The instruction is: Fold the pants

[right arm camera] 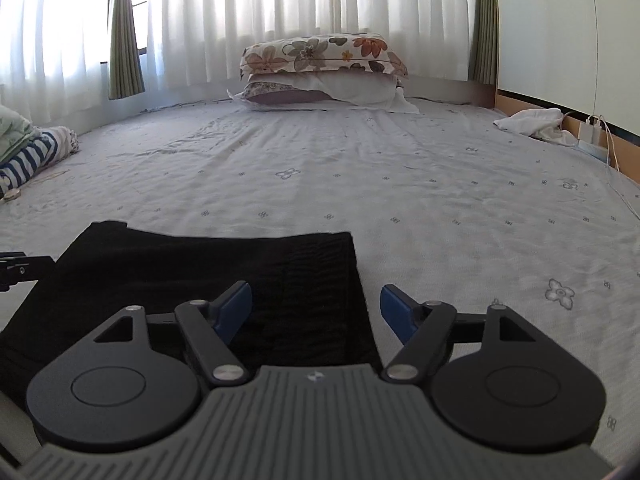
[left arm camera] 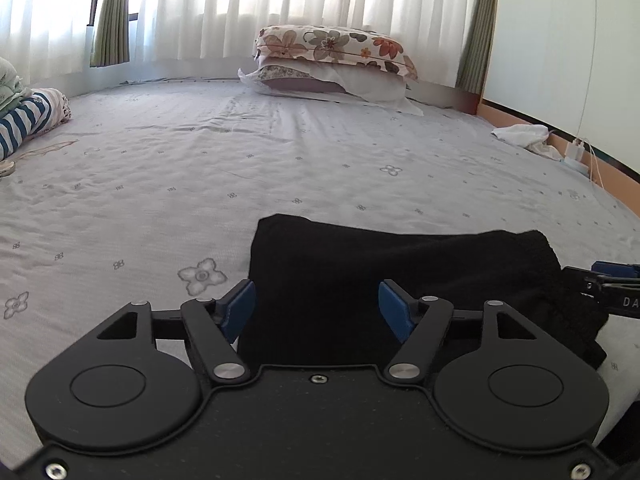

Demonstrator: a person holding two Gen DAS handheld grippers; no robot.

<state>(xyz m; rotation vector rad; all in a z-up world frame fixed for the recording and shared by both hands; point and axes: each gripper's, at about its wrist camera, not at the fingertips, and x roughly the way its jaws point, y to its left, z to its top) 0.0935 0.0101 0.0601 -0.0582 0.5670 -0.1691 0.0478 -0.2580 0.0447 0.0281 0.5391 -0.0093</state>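
1. The black pants (left arm camera: 400,280) are lying on the bed (left arm camera: 240,152), folded into a compact dark rectangle near the closest edge. In the left wrist view they fill the 6 o'clock to 3 o'clock part of the frame; in the right wrist view they sit from 6 o'clock over to 9 o'clock.
2. Left tool (left arm camera: 318,308): the blue pads (left arm camera: 240,312) are spread wide apart, nothing pinched. The pants are visible in the gap below them, but the pads aren't pressing on the fabric.
3. Right tool (right arm camera: 316,312): same deal, spread wide and gripping nothing. Its left pad hangs over the pants, its right pad over bare sheet, so it straddles the right edge of the fold.
4. Each tool peeks into the other's view: the right one at 3 o'clock in the left view, the left one at 9 o'clock in the right view.
5. Background: two stacked pillows (left arm camera: 336,64) at 12 o'clock, the flowered one on top, in front of white curtains (left arm camera: 240,8).
6. A striped bundle of bedding (left arm camera: 28,120) sits at 9 o'clock.
7. A white cloth (left arm camera: 524,136) and a charger (left arm camera: 576,150) with its cable are at 2 o'clock, by the bed's edge.
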